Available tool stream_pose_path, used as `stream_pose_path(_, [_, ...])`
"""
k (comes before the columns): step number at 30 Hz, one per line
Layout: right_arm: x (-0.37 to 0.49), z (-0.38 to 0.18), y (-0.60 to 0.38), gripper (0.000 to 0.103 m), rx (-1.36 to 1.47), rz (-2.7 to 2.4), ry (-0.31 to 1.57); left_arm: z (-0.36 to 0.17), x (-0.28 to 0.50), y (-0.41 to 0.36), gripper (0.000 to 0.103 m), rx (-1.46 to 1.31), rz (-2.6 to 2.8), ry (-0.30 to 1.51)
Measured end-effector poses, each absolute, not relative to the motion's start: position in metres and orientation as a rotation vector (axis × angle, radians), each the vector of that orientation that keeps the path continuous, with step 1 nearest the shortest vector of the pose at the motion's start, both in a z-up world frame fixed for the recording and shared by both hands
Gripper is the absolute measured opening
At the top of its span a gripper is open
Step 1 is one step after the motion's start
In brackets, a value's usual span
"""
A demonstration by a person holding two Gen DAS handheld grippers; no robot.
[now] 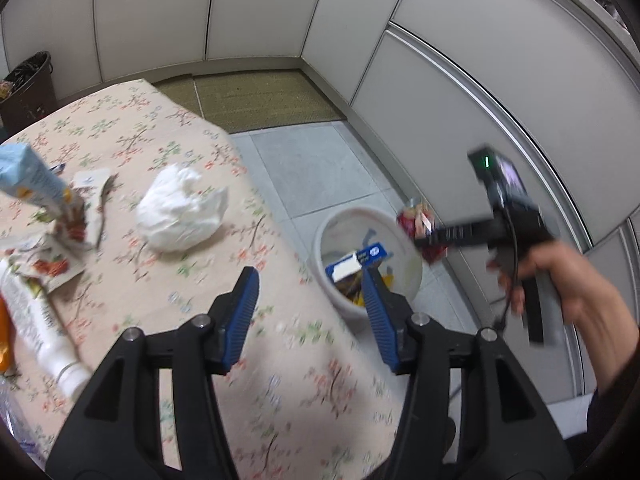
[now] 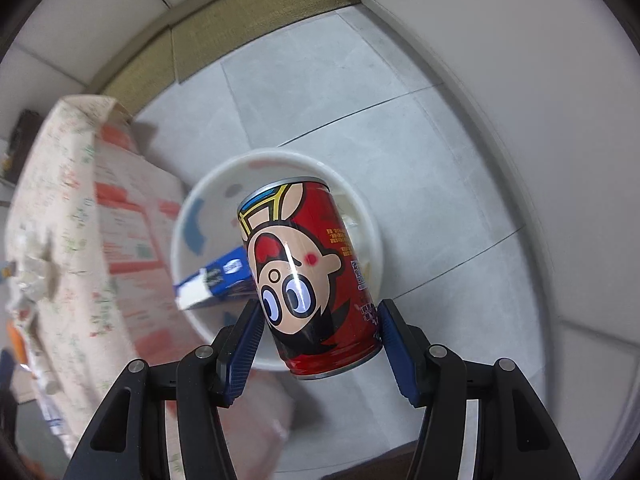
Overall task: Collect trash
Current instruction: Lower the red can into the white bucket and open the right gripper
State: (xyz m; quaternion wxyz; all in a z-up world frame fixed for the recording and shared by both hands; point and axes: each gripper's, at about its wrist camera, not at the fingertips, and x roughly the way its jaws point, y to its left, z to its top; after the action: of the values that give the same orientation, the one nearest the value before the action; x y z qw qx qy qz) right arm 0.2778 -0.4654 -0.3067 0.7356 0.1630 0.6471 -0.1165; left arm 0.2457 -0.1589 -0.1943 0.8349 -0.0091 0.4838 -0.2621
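My right gripper [image 2: 320, 304] points down over a white bucket [image 2: 224, 172] on the floor and is shut on a red cartoon-printed can [image 2: 312, 264]. A blue and white box [image 2: 216, 276] lies in the bucket. In the left wrist view a hand holds that right gripper [image 1: 424, 240] with the can [image 1: 416, 220] above the bucket's rim [image 1: 332, 224]. My left gripper [image 1: 309, 274] is open over the table's edge, with nothing between its fingers. On the floral tablecloth [image 1: 160, 280] lie a crumpled white wad [image 1: 182, 212], a light blue carton [image 1: 32, 180], torn wrappers [image 1: 52, 264] and a white tube [image 1: 44, 332].
The bucket stands on grey floor tiles [image 1: 312, 168] close to the table's corner. A woven mat [image 1: 256, 96] lies by the white panelled walls. A dark bin [image 1: 28, 88] stands beyond the table at the far left. An orange object [image 1: 4, 340] shows at the left edge.
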Motion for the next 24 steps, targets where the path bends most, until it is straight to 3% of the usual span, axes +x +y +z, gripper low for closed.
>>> stream_pose_path(4, [0.294,-0.291,-0.461,0.059,0.39,-0.185,1.409,-0.185,0.24,-0.139,0.055,-0.02,-0.553,1.04])
stream_pose_path(10, [0.304,-0.32,-0.444,0.059,0.188,-0.211,1.579,-0.179,0.233,-0.12,0.057,0.017,-0.54,1.058])
stream_pose_path(18, [0.333,-0.321,-0.389,0.059,-0.549,-0.141,1.602,-0.181,0.231,-0.092,0.057,-0.033,-0.534,1.067])
stream_pose_path(24, [0.345,-0.323,-0.355,0.059,-0.771,0.001,1.689,-0.183,0.235,-0.082,0.058,-0.043,-0.526,1.069])
